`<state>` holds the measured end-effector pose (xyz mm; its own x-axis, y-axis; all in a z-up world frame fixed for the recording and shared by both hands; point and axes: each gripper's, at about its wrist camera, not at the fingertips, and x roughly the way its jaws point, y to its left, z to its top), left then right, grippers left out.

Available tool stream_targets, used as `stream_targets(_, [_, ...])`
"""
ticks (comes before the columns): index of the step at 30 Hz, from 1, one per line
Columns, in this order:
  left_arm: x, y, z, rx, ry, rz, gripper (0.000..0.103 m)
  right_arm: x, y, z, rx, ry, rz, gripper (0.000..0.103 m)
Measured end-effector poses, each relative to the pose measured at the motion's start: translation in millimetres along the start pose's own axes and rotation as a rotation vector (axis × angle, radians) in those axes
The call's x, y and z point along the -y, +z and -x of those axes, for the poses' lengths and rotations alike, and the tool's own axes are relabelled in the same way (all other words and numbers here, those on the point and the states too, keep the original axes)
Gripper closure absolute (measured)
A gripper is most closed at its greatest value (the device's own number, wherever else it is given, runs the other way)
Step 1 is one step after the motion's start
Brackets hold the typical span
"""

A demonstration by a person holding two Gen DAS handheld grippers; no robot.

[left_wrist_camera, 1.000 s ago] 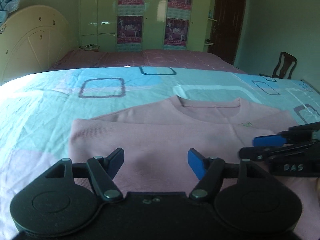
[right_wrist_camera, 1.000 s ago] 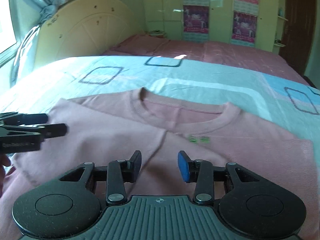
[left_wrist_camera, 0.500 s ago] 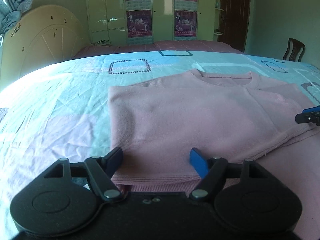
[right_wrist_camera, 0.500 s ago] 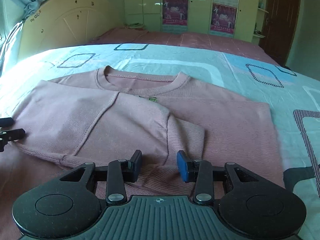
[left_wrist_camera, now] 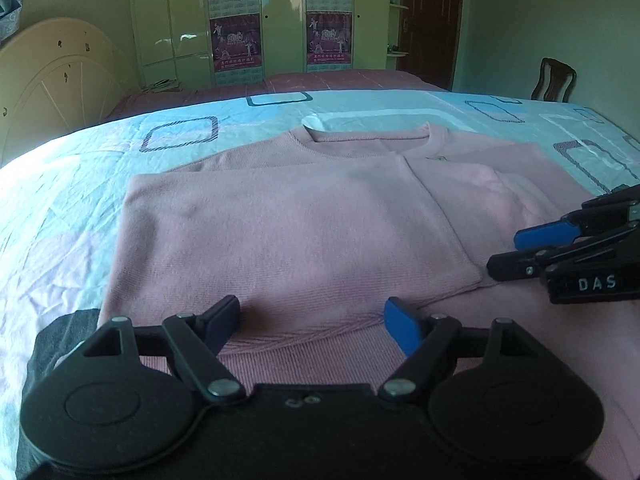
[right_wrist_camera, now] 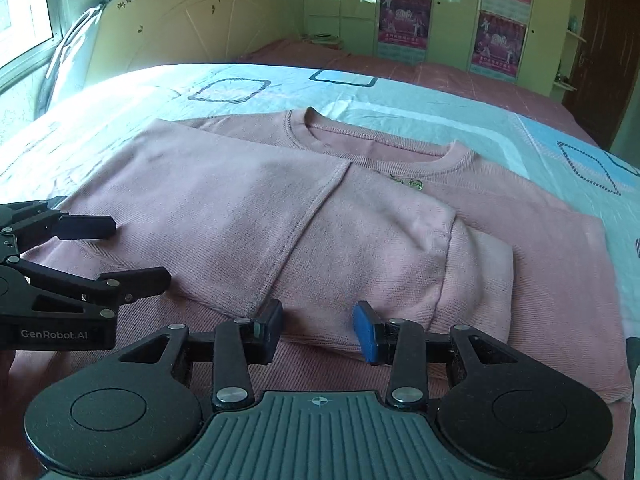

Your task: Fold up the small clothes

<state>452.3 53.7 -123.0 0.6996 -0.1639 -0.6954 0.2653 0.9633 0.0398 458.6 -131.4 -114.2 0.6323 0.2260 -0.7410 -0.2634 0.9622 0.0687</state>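
Low in both frames, left gripper (left_wrist_camera: 312, 320), jaws just widened, and right gripper (right_wrist_camera: 318, 328), half-open, both empty, should pinch the pink sweater (left_wrist_camera: 288, 232) hem evenly.

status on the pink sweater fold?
Done: one side and its sleeve lie folded across the pink sweater, which sits flat on the bedsheet. In hand: nothing; the left claw has just been opening and the right claw is open, both just above the hem. Left: the other side is still spread out, then the final fold.

The sweater (left_wrist_camera: 296, 232) lies flat on the bed (left_wrist_camera: 72, 184), collar toward the wardrobe (left_wrist_camera: 280, 16) behind.
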Motion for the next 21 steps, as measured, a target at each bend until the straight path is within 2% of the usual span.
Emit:
stream_targets(3, [-10.5,-3.1,6.9,0.009,0.023,0.015,0.025,24.4,-0.1,22.7,0.077,-0.054,-0.074,0.064])
stream_targets(6, [-19.8,-6.9,6.8,-0.002,0.029,0.027,0.023,46.7,-2.8,18.3,0.030,-0.115,-0.115,0.064])
stream_targets(8, [-20.2,-8.5,7.5,0.002,0.031,0.023,0.023,56.4,-7.2,13.6,0.008,-0.095,-0.136,0.064])
stream_targets(16, [-19.9,-13.2,7.6,0.013,0.034,0.011,0.023,53.3,-11.5,13.8,0.026,-0.107,-0.148,0.064])
stream_targets(19, [-21.4,-14.4,9.7,0.010,0.033,0.006,0.023,54.8,-10.2,31.6,0.078,-0.111,-0.175,0.064])
stream_targets(21, [-22.6,-16.0,9.9,0.014,0.030,0.012,0.023,58.7,-12.6,34.1,0.080,-0.119,-0.187,0.064])
